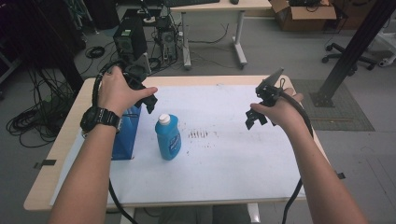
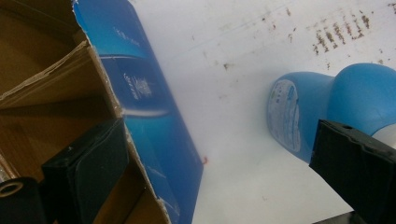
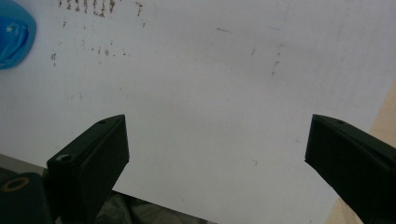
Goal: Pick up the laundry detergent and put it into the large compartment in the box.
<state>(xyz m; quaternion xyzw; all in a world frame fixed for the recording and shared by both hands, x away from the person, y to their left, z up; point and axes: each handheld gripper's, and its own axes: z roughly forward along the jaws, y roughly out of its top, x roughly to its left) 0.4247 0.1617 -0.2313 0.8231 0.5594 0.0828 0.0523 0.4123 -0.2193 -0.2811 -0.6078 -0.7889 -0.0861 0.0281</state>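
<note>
A blue bottle [image 1: 168, 139] with a white cap stands upright on the white sheet [image 1: 224, 154]. Just left of it stands a blue carton [image 1: 125, 140] with its top open. My left gripper [image 1: 147, 100] hovers above the carton's right edge, open and holding nothing. In the left gripper view, the carton [image 2: 140, 93] shows its brown inside, with one jaw over it and the other near the bottle [image 2: 303, 109]. My right gripper [image 1: 252, 120] hangs open over bare sheet at the right. In the right gripper view, the open gripper [image 3: 215, 154] holds nothing, and the bottle [image 3: 13, 39] sits at the top left.
Dark smudges [image 1: 200, 134] mark the sheet right of the bottle. The wooden table [image 1: 46, 182] ends close around the sheet. Behind it on the floor are computer towers [image 1: 130, 35], cables, a desk and a cardboard box [image 1: 303, 14].
</note>
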